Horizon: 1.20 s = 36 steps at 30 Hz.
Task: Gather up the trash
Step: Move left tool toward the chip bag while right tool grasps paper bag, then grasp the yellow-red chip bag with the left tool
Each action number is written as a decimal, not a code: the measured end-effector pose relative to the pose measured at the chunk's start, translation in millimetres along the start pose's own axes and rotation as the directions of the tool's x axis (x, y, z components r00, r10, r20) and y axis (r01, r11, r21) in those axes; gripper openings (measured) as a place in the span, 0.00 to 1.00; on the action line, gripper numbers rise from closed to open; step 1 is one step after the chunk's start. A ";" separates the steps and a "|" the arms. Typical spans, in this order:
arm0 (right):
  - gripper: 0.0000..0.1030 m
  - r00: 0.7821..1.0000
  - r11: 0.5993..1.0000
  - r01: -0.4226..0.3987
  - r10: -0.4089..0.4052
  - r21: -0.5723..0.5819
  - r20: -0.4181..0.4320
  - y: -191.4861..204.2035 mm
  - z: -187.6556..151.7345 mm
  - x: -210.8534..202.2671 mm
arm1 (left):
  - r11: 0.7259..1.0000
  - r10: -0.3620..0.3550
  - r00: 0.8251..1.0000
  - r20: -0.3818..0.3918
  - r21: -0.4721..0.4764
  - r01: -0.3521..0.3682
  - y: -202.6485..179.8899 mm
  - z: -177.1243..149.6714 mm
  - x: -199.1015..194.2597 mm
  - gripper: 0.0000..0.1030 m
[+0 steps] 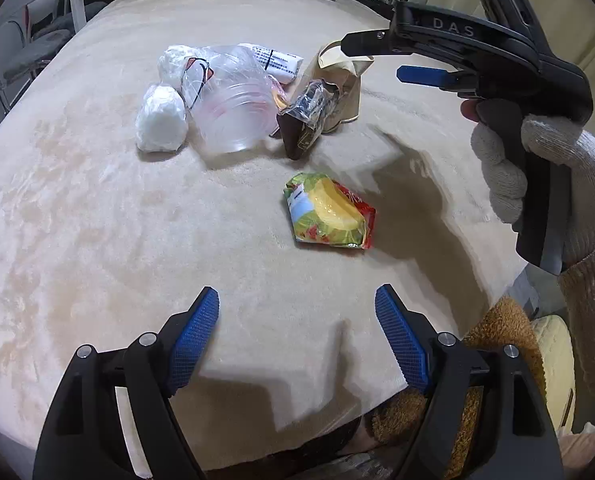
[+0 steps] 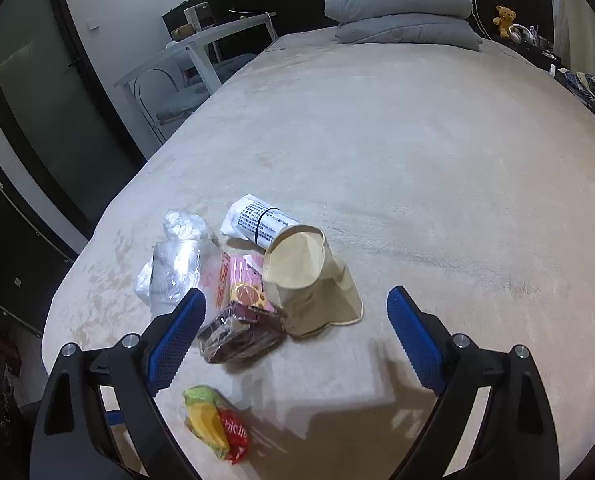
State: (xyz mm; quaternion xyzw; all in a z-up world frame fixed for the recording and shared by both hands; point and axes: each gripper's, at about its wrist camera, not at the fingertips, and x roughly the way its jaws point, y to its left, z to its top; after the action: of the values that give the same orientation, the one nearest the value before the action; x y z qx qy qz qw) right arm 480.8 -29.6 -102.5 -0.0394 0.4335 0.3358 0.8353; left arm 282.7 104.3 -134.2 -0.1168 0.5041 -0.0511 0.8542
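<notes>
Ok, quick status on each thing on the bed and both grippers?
left gripper: open, empty
right gripper: open, empty
snack packet: lying apart, crumpled
paper bag: mouth open, slumped
clear plastic cup: on its side
brown wrapper: crumpled, against the bag

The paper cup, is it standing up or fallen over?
Fallen over. The paper cup lies on its side on the bed, crushed, its open mouth facing sideways.

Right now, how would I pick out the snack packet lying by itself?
Start at the cream blanket covering the bed and find the trash heap around the beige paper bag. Nearer the camera, apart from that heap, lies the snack packet. It is the only brightly printed piece: green, yellow and red, touching nothing else.
</notes>
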 end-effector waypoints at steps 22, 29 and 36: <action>0.57 0.997 0.998 0.061 -0.062 -0.030 -0.043 -8.3 8.3 31.0 | 1.000 0.016 1.000 -0.023 -0.010 -0.016 2.8 15.5 13.2 0.77; 0.57 0.997 0.997 0.071 -0.071 -0.010 0.007 -22.5 6.9 -3.7 | 1.000 0.022 0.999 -0.026 0.015 -0.022 -8.4 20.0 12.5 0.77; 0.57 0.997 0.998 0.066 -0.067 0.006 0.034 -40.0 -13.1 -41.4 | 0.997 0.062 0.998 -0.032 0.046 -0.061 -19.9 29.7 24.9 0.77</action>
State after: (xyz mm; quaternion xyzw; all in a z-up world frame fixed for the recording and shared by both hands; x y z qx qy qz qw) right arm 479.0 -86.9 -88.6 -0.0459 0.4186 0.3073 0.8534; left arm 321.4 84.3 -136.6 -0.0809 0.5202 -0.0381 0.8493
